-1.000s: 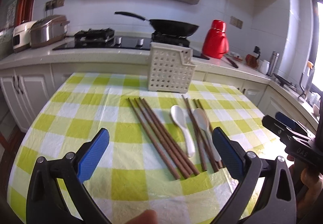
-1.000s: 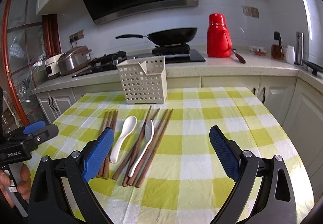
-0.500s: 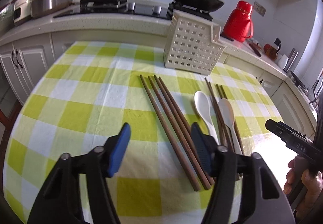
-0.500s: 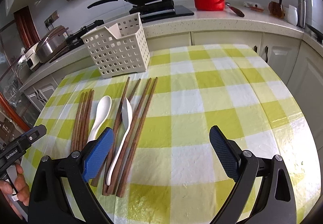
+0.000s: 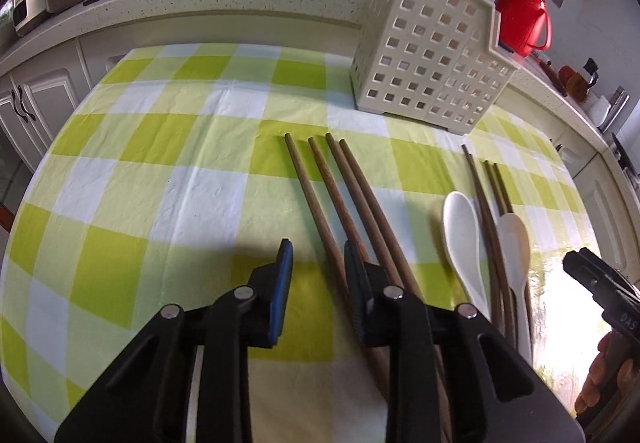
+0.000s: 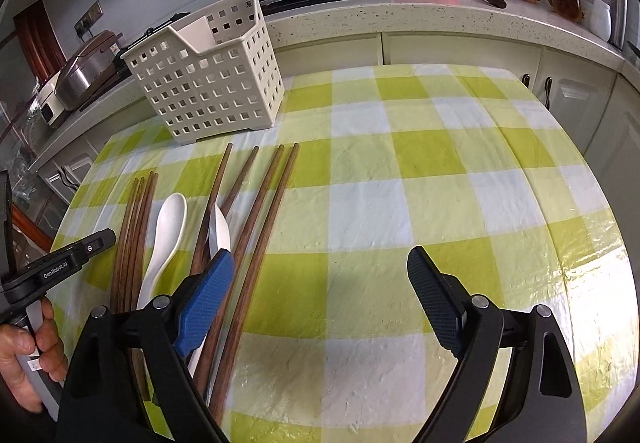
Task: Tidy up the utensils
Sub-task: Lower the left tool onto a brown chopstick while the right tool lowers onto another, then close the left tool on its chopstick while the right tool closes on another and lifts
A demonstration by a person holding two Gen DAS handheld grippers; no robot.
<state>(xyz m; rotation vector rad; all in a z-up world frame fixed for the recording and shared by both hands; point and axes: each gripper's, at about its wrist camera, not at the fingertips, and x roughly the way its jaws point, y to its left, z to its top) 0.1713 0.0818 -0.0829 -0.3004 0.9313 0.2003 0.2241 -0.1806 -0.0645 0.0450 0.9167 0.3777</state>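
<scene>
- left gripper (image 5: 316, 267): jaws narrowed around the leftmost chopstick (image 5: 316, 203), low over the desk (image 5: 160, 183), not clamped.
- right gripper (image 6: 320, 279): spread wide, nothing held.
- chopsticks, two white spoons (image 6: 168, 231) lie in front of the utensil basket (image 6: 212, 75).

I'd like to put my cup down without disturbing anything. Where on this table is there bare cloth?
Two free patches: the cloth right of the chopsticks, past the right gripper, and the cloth left of the left gripper. It is crowded in front of the basket, where chopsticks and two white spoons lie close together.
</scene>
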